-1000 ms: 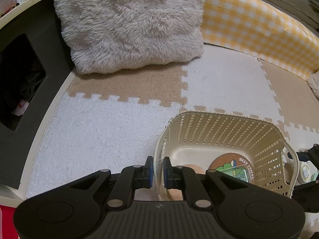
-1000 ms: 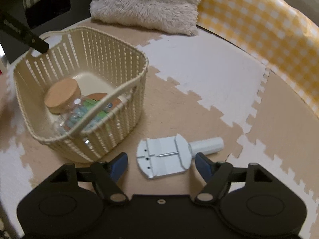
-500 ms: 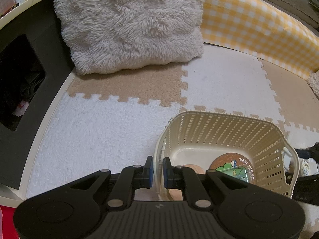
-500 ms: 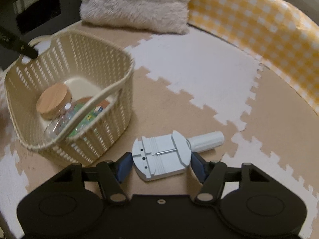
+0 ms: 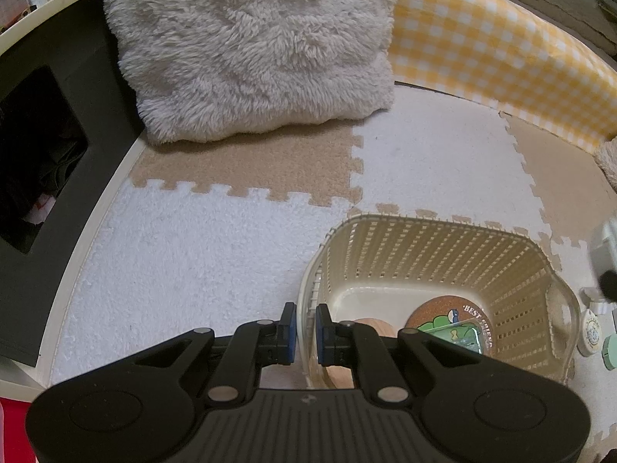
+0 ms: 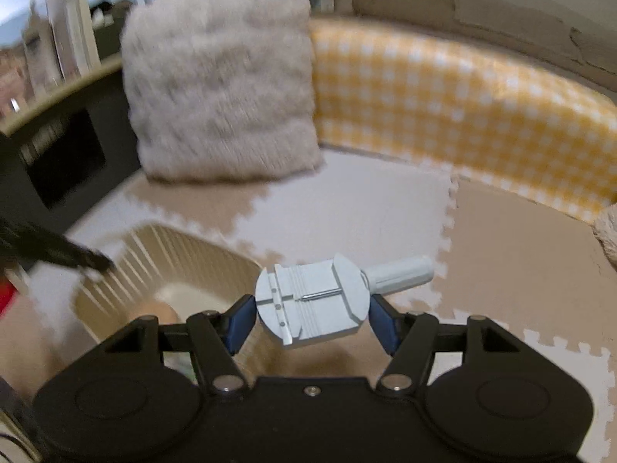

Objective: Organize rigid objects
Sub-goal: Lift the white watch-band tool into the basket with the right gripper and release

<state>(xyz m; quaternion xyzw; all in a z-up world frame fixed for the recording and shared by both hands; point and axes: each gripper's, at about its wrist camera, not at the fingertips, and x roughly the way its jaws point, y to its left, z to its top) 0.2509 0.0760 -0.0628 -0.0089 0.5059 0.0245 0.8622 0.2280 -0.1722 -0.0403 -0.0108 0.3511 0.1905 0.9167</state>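
Pale blue watch-link tool [image 6: 310, 303] sits clamped between the right gripper [image 6: 311, 322] pads, lifted off the mat, its round handle sticking out to the right. It hangs just beside and above the near-right rim of the cream basket [image 6: 185, 262]; that view is motion-blurred, so exact height over the rim can't be told. Left gripper [image 5: 305, 332] is pinched tight on the basket's near wall [image 5: 308, 308], one blue pad outside, one inside. In the basket [image 5: 443, 247]: a cork coaster [image 5: 439, 314] with a green cartoon print, a clear packet [image 5: 461, 333] lying partly on it, and a cork-coloured lid [image 5: 372, 326] mostly hidden behind the left fingers. Basket stands on the beige-and-white puzzle mat [image 5: 200, 239]. Small round items [image 5: 590, 332] lie on the mat just right of the basket, too small to identify. Fluffy white pillow [image 5: 250, 50] leans at the back, yellow checked bumper [image 5: 493, 50] beside it, black shelf unit [image 5: 42, 123] on the left.
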